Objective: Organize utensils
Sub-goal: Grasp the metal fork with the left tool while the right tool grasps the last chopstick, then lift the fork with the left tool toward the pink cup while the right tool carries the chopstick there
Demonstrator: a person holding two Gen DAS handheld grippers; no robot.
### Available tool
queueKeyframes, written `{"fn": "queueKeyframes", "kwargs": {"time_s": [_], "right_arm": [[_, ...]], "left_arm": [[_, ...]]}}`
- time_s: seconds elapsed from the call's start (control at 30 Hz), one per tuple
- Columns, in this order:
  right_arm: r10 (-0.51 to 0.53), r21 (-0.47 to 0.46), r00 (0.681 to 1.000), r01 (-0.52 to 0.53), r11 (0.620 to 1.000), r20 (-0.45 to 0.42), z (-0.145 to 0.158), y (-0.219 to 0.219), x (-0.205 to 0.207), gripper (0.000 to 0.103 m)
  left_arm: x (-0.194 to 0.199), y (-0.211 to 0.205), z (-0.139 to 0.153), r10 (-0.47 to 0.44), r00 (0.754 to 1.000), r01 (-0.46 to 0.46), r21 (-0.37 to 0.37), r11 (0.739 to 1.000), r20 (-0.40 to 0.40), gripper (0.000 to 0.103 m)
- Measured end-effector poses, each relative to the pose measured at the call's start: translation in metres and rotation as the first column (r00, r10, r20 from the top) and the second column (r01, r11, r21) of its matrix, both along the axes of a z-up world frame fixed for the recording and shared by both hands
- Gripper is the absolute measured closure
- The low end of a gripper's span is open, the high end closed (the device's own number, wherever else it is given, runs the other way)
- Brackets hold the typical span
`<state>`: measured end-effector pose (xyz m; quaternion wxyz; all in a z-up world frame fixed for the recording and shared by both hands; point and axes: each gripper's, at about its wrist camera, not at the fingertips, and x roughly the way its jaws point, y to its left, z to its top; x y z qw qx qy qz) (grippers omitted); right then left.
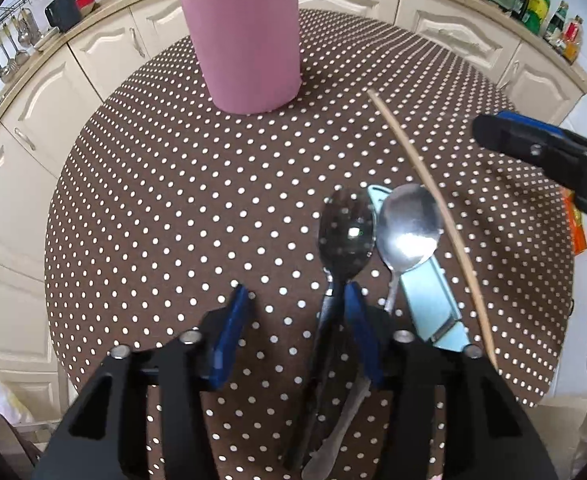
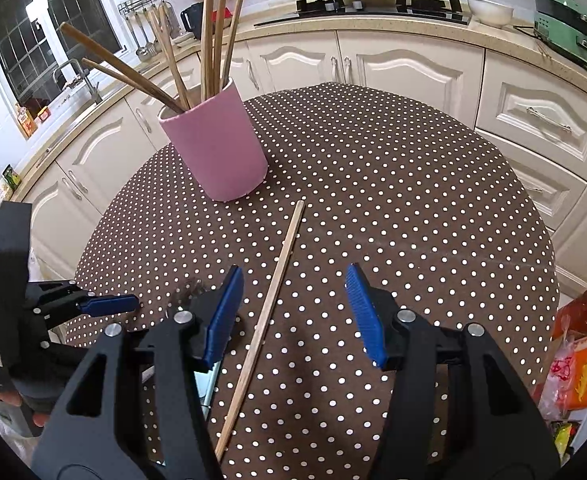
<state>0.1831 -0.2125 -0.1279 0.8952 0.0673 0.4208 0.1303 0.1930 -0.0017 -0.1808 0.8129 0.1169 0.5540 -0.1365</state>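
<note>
- The left tool (image 1: 295,336) hangs low over the near part of the desk (image 1: 173,208), its fingers apart. The dark spoon (image 1: 347,236) has its handle just beside the right-hand finger, and it is hard to tell whether that finger touches it; nothing is clamped.
- The right tool (image 2: 293,312) is also apart, straddling the loose chopstick (image 2: 267,312), which lies on the cloth between the pads without contact.
- The utensils lie bunched on the near right: the dark spoon, the shiny spoon (image 1: 407,232) over a pale blue peeler (image 1: 429,280), and the chopstick beside them.
- To do the step well, I judge each tool should centre on one handle, press down to the cloth and close squarely; the left should shift right so the spoon handle sits between its fingers.
- The pink holder (image 1: 241,44), already bristling with chopsticks, stands upright at the far side, well apart from the pile.
- The desk wears a brown, white-dotted cloth; cream cabinets and a cluttered worktop ring the room.
</note>
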Motion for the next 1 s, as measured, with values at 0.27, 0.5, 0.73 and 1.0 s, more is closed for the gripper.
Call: {"fn": "queueKeyframes", "kwargs": {"time_s": [0.27, 0.5, 0.73, 1.0], "right_arm": [[-0.006, -0.025, 0.994, 0.003, 1.0, -0.108, -0.009, 0.002, 0.018, 0.05], [0.022, -0.067, 0.976, -0.037, 0.997, -0.215, -0.017, 0.025, 0.043, 0.062], [0.056, -0.135, 0.95, -0.102, 0.986, -0.306, -0.028, 0.06, 0.064, 0.075], [0.052, -0.114, 0.958, -0.088, 0.99, -0.283, -0.024, 0.052, 0.073, 0.096]], "left_arm": [[0.025, 0.001, 0.002, 0.053, 0.999, -0.053, -0.058, 0.997, -0.007, 0.092], [0.038, 0.022, 0.022, 0.145, 0.987, -0.139, -0.085, 0.987, 0.071, 0.092], [0.031, 0.036, 0.051, 0.205, 0.964, -0.178, -0.165, 0.97, 0.169, 0.092], [0.024, 0.046, 0.076, 0.259, 0.929, -0.177, -0.299, 0.938, 0.264, 0.092]]}}
